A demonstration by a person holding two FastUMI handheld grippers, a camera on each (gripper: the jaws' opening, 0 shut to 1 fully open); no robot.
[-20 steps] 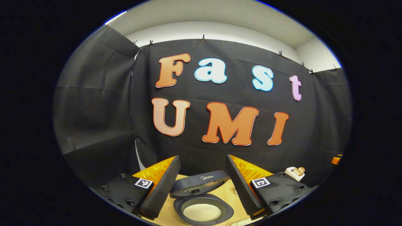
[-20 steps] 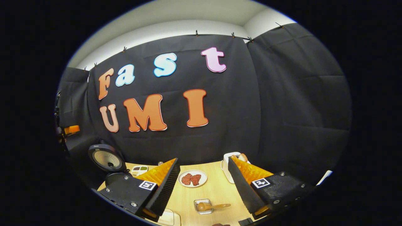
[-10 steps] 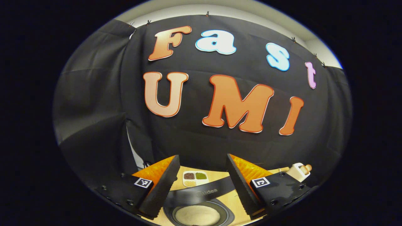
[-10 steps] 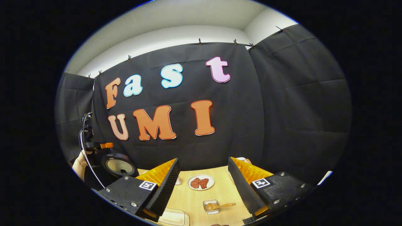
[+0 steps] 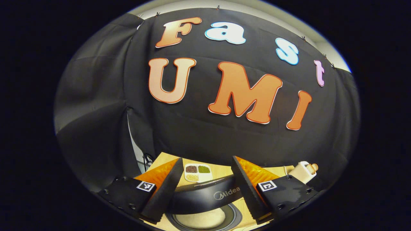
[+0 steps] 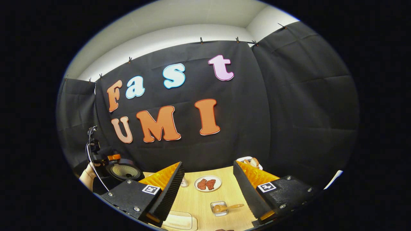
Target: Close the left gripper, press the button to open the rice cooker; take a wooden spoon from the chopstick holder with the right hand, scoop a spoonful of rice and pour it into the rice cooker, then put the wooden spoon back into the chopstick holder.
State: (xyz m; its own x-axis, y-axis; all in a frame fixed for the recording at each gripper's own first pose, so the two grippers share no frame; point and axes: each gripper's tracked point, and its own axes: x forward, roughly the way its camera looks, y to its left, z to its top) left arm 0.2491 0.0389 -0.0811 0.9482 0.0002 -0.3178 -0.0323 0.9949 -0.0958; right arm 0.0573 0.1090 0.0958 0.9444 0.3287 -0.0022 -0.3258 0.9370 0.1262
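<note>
While our left tool (image 5: 205, 175) hangs spread above the rice cooker (image 5: 205, 199), its lid stands raised. Our right tool (image 6: 208, 178) gapes empty over the counter (image 6: 205, 199).

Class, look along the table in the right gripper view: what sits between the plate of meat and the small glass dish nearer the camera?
Nothing: in the right gripper view, bare wooden table separates the plate from the dish.

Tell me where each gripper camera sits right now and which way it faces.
Left gripper view: rides the left gripper, above the open rice cooker, facing the booth wall; its spread fingers show.
Right gripper view: rides the right gripper, over the table, facing the wall; its spread fingers show.
Shared: rice cooker, chopstick holder.
</note>
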